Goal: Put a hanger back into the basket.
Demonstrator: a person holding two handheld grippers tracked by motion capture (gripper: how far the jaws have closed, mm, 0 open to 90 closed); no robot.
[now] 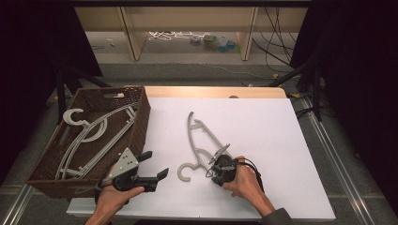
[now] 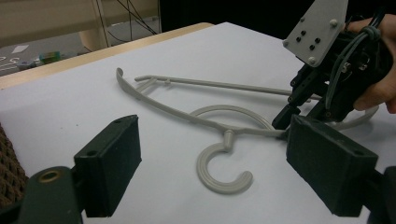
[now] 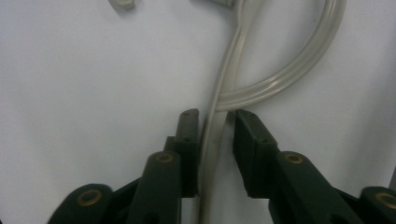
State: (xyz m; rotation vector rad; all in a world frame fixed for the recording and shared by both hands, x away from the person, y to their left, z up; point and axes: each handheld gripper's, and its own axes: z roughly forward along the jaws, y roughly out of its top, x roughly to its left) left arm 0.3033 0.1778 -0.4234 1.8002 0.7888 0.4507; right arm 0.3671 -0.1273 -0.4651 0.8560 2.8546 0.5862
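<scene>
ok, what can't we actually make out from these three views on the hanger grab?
- Right gripper, right gripper view: the fingers straddle the hanger arm; whether the pads press it is unclear, a sliver of gap shows.
- High view: the hand and gripper body cover that contact.
- Left gripper view: the near right finger hides part of the hanger arm.
- Basket, high view: how many hangers lie inside, they overlap.

counter (image 1: 263,136): white top, wood edge at far side
hanger (image 1: 201,140): grey, flat on counter, arm between right gripper (image 1: 218,165) jaws
basket (image 1: 136,129): brown wicker, left of left gripper (image 1: 152,165), hangers inside
</scene>
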